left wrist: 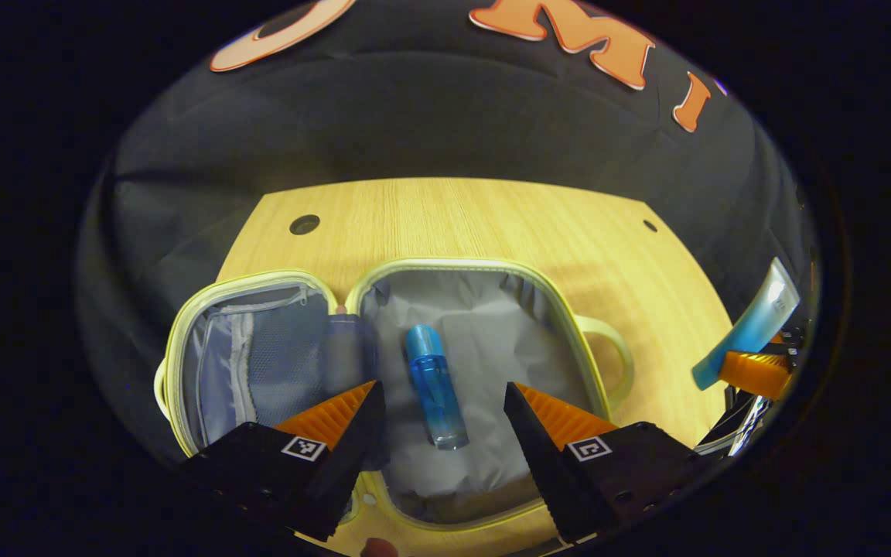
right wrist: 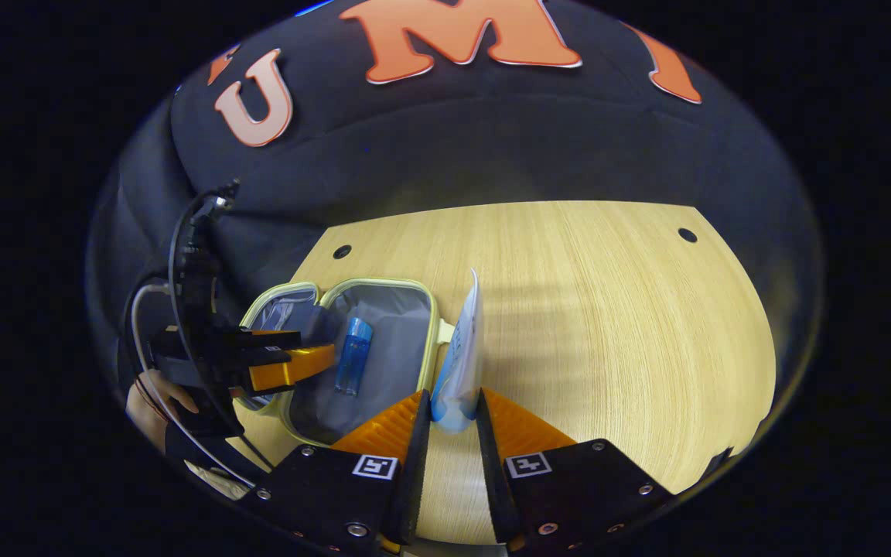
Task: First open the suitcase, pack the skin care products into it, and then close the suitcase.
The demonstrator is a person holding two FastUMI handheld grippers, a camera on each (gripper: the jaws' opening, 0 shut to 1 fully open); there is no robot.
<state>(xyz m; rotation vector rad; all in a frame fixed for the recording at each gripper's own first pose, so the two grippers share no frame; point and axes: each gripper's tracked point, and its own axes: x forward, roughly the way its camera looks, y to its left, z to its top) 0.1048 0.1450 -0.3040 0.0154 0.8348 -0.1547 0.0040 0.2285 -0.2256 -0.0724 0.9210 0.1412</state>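
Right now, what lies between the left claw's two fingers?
In the left gripper view, the left claw is open above the open suitcase. Between its fingers lie the blue bottle and grey lining.

Tube's [right wrist: 461, 363] cap end between claw fingers [right wrist: 403, 433]

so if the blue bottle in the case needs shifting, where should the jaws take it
Across its mid-body, coming straight down from above. The blue bottle lies flat on the grey lining of the open suitcase, long axis running front to back, so its round sides are free. The left gripper already hangs open over it, one finger on each side.
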